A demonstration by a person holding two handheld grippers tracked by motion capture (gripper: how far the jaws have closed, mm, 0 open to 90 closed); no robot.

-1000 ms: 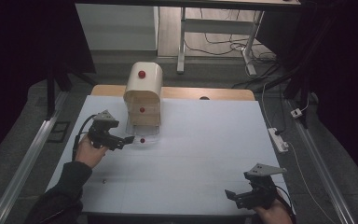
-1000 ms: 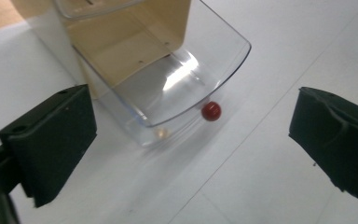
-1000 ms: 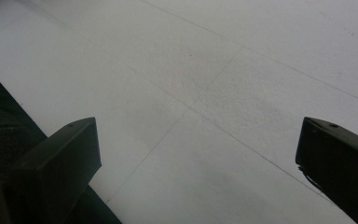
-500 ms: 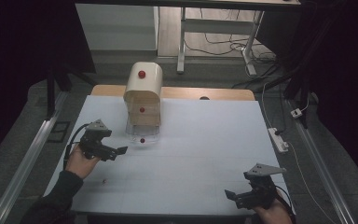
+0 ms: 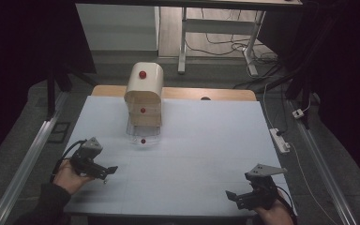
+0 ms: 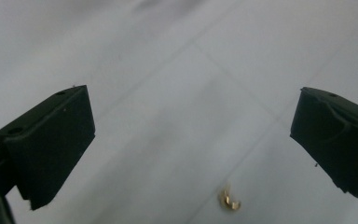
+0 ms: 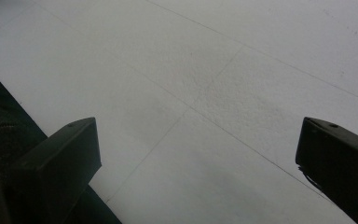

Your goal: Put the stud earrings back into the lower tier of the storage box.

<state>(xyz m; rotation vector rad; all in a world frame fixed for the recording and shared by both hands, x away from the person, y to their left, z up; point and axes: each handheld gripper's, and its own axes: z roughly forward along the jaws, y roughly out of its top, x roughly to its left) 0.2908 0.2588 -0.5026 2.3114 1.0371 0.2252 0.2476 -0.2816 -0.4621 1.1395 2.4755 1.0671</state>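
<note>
Two hand-held grippers sit at the near edge of the desk (image 5: 192,154), both with jaws apart and holding nothing. Compared with a second ago, the left hand-held gripper (image 5: 108,169) has pulled back from the little cabinet (image 5: 143,101) toward the near left corner, which suggests the work at the drawer is finished or paused. A small gold hook (image 6: 229,198) lies on the white desk just below its jaws. Mid-desk toward the far side, the cream cabinet with red knobs stands with its clear bottom drawer (image 5: 143,135) slid out; I cannot tell whether anything is inside. The right hand-held gripper (image 5: 232,194) rests at the near right corner, unchanged.
</note>
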